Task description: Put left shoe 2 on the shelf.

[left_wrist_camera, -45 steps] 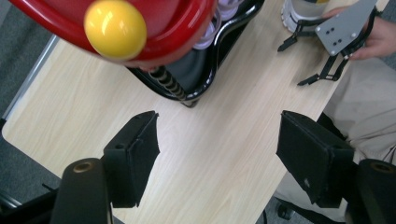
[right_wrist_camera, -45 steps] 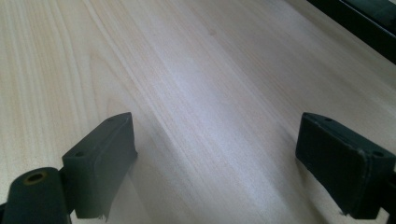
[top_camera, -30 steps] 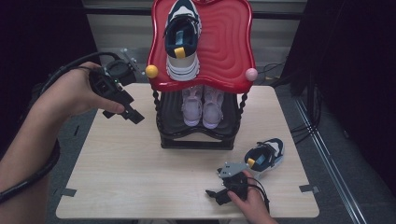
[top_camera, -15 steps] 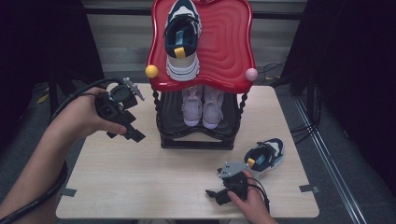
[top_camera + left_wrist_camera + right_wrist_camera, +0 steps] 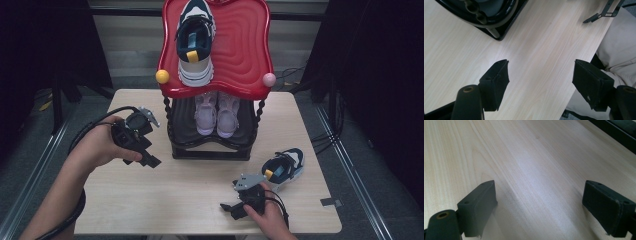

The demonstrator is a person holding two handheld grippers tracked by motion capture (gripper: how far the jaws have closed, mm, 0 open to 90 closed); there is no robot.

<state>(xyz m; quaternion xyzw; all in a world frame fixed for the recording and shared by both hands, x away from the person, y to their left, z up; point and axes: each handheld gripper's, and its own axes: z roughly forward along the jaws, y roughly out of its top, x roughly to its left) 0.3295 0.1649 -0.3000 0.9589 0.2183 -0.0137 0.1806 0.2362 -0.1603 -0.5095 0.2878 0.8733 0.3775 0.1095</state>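
A navy and white sneaker (image 5: 194,42) lies on the red top tier (image 5: 245,55) of a black shoe rack. Its match (image 5: 283,168) sits on the wooden table (image 5: 190,190) at the right. A pale pink pair (image 5: 216,114) stands on the rack's lower shelf. My left gripper (image 5: 149,160) hangs low, left of the rack's foot. In the left gripper view it (image 5: 541,68) stands open over bare wood with nothing between the pads. My right gripper (image 5: 231,208) rests at the table's near edge, beside the loose sneaker. It (image 5: 540,188) is open and empty too.
The rack's black base (image 5: 496,22) lies just ahead of the left jaws, and its edge (image 5: 616,132) crosses the top right of the right gripper view. A person's beige trouser leg (image 5: 621,42) shows past the table's edge. Yellow (image 5: 162,76) and pink (image 5: 269,79) knobs top the rack's posts.
The left hand has come down and toward the near side with its gripper, from beside the rack's top to low by its foot. The right hand and the shoes have not moved.
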